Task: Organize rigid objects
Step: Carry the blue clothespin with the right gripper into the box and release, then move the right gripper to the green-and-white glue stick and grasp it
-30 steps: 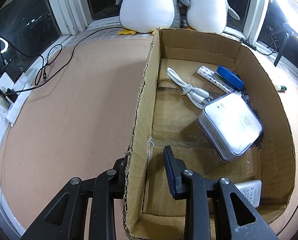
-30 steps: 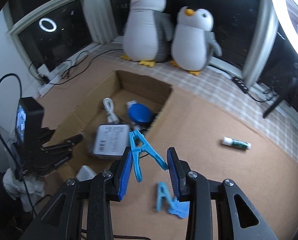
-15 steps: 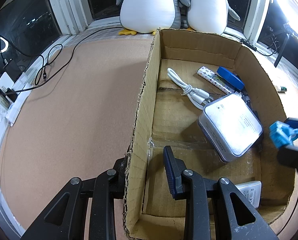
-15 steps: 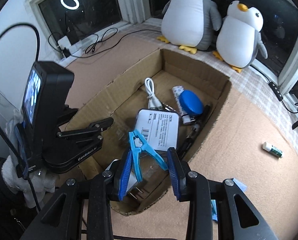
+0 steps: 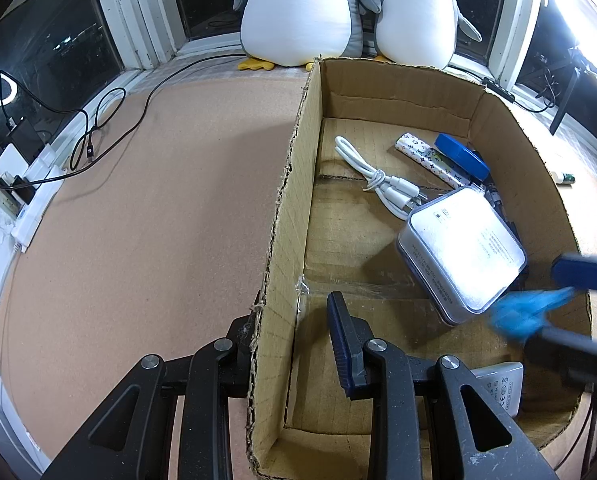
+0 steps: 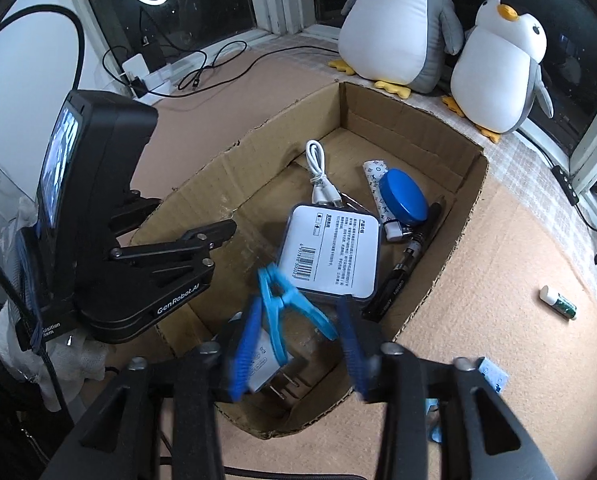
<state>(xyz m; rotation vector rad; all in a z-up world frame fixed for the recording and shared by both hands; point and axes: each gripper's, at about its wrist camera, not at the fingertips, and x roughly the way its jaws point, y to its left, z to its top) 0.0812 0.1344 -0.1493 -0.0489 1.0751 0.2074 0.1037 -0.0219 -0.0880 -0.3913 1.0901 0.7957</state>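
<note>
The right gripper [image 6: 296,344] hangs over the near end of the open brown cardboard box [image 6: 464,216], its blue-padded jaws parted wider than the light-blue plastic clothespin [image 6: 282,304] between them. The pin touches the left pad, while its other leg stops just short of the right pad; motion blur hides whether it is truly pinched. The left gripper [image 5: 290,340] straddles the box's left wall, one finger outside and one inside; the outer finger sits against the cardboard, but the inner pad stands apart from it, so the jaws are released.

Inside the box lie a white rectangular power bank [image 6: 330,254], a coiled white USB cable [image 6: 318,172], a round blue tin [image 6: 404,196], a patterned white tube [image 5: 430,158], a black pen [image 6: 408,258] and a white plug adapter [image 5: 502,386]. On the cork-brown worktop [image 5: 138,220] beside the box rest a green-and-white glue stick [image 6: 558,302] and another light-blue clip [image 6: 490,374]. Two plush penguins [image 6: 398,24] sit by the window.
</note>
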